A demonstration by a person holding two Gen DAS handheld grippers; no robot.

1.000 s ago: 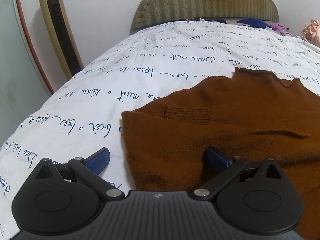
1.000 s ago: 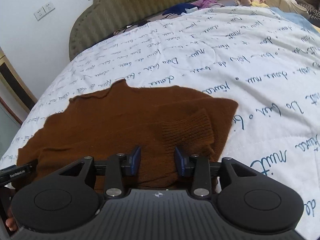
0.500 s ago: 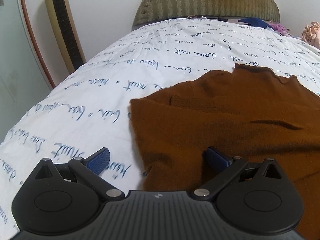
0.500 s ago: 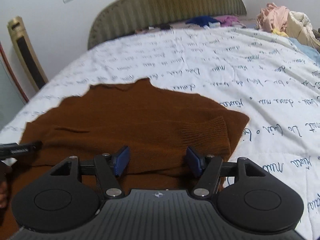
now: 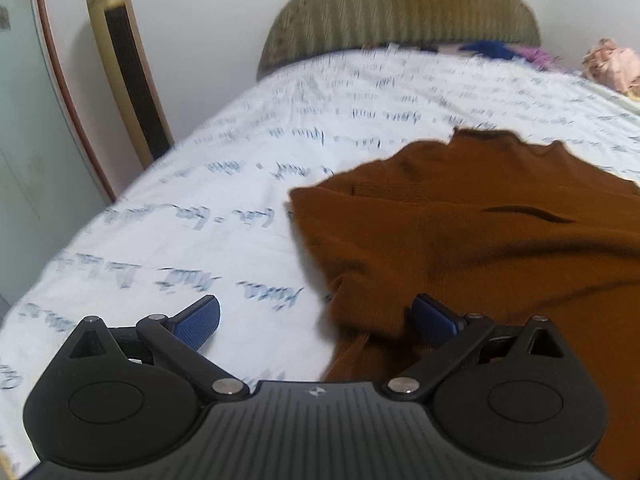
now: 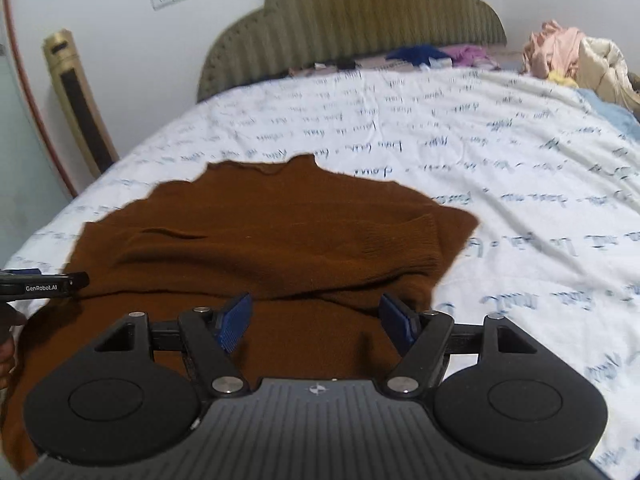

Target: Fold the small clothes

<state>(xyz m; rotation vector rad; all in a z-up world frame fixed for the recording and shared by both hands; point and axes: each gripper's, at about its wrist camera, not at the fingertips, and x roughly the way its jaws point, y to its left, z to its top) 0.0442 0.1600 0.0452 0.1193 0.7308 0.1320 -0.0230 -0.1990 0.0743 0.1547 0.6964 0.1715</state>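
A brown knitted sweater (image 5: 472, 232) (image 6: 260, 236) lies spread on the white bedspread, its ribbed cuff (image 6: 404, 248) folded onto the body at the right. My left gripper (image 5: 316, 320) stands wide open over the sweater's left edge, one blue pad above the sheet and the other above the knit, holding nothing. My right gripper (image 6: 316, 320) hovers above the sweater's near part with its jaws opening; cloth lies under them, not pinched. The left gripper's tip (image 6: 44, 283) shows at the left edge of the right wrist view.
The bedspread (image 6: 500, 168) with blue script covers the bed up to an olive padded headboard (image 6: 348, 16). Loose clothes (image 6: 576, 56) are piled at the far right. A gold tower fan (image 5: 124, 64) stands by the wall on the left.
Both grippers have drawn back toward the near side, so the sweater sits farther off in each view. The right gripper's jaws have spread from nearly closed to wide. The left stayed open.
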